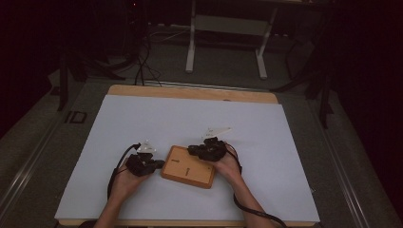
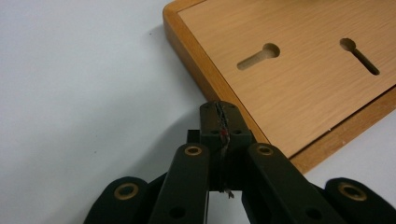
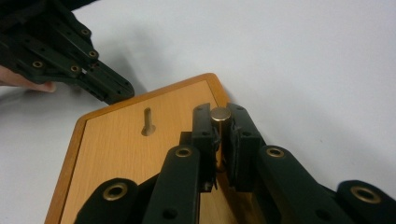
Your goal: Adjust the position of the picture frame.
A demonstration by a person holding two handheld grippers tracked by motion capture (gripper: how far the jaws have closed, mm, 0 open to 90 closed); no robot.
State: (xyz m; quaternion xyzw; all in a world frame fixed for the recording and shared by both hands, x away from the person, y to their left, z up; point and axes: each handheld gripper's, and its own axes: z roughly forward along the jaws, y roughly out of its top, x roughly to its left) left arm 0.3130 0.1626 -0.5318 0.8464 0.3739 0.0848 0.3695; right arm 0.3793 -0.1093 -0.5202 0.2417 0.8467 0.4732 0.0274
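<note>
A short brass-coloured metal peg (image 3: 220, 115) is pinched upright in the right gripper (image 3: 220, 122) over the flat wooden board's (image 1: 187, 166) near corner, its keyhole slot (image 3: 148, 122) lying ahead and leftward, while the left gripper (image 2: 219, 122), pressed shut and empty, is held at the board's left edge.

High view: above my side, looking forward and down; wooden board (image 1: 188, 166) small at lower centre. My two gripper views ride low and close, looking along the jaws. All three share that board (image 2: 299, 70) (image 3: 140, 154).

Peg (image 3: 219, 122) lower end behind tongs
</note>
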